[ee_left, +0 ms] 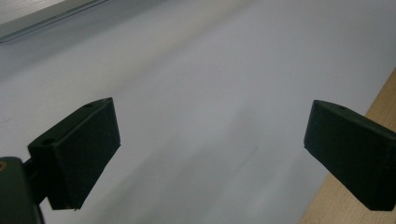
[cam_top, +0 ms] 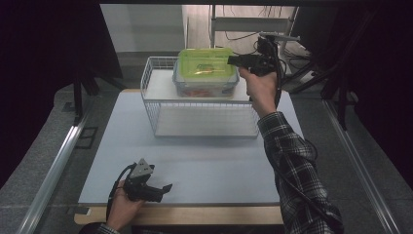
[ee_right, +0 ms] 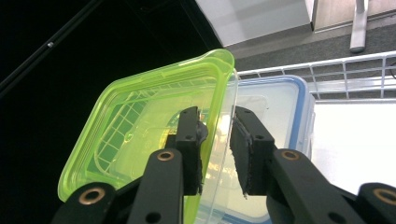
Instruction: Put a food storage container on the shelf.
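Observation:
A green-rimmed clear container [cam_top: 204, 63] [ee_right: 140, 126] sits tilted on top of a blue-lidded clear box [cam_top: 204, 87] [ee_right: 280, 116] inside a white wire basket [cam_top: 204, 119] at the back of the table. My right gripper [cam_top: 233, 60] [ee_right: 217, 116] is at the green container's right edge. It is shut on the thin wall, with one jaw inside and one outside. My left gripper [cam_top: 165, 191] [ee_left: 210, 135] rests low over the white table mat [cam_top: 204, 165] near the front edge, open and holding nothing.
The basket's wire rim [ee_right: 345, 70] stands around the boxes, and its front half holds nothing. A wooden table edge [ee_left: 385, 95] runs just beside the left gripper. Metal rails and dark curtains flank the table, and cables hang behind it.

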{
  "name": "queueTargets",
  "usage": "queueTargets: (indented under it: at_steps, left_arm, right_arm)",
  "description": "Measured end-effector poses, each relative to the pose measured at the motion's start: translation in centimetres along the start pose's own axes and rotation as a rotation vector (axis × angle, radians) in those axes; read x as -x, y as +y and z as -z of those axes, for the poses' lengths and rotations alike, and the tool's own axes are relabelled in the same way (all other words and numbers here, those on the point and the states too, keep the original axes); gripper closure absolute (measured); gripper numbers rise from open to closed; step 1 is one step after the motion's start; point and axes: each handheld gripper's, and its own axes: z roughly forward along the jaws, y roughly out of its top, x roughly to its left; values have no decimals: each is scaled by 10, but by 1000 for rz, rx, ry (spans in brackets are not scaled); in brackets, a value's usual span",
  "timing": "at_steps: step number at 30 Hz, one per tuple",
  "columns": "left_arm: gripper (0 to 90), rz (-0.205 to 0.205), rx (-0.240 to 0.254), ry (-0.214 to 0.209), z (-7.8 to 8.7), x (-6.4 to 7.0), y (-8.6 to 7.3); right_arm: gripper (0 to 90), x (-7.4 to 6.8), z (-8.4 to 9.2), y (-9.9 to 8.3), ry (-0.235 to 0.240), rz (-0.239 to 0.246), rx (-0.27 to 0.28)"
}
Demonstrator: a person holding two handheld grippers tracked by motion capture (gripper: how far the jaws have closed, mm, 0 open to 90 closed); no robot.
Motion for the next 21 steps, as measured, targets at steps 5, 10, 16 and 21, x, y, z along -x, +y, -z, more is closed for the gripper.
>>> queueTargets:
  at_steps: [5,10,16,21]
  left_arm:
    - [35,-1,1,0,0,0,0]
    - [35,-1,1,-1,0,0,0]
    - [35,-1,1,-1,0,1,0]
    - [35,-4,-2,0,0,1,1]
  right_arm:
    - [636,2,-1,0,4,3,1]
    - [542,1,2,2,8,14,-12]
    - [475,4,7,4,23,15,-42]
    - [410,7,9,3,20,25,-44]
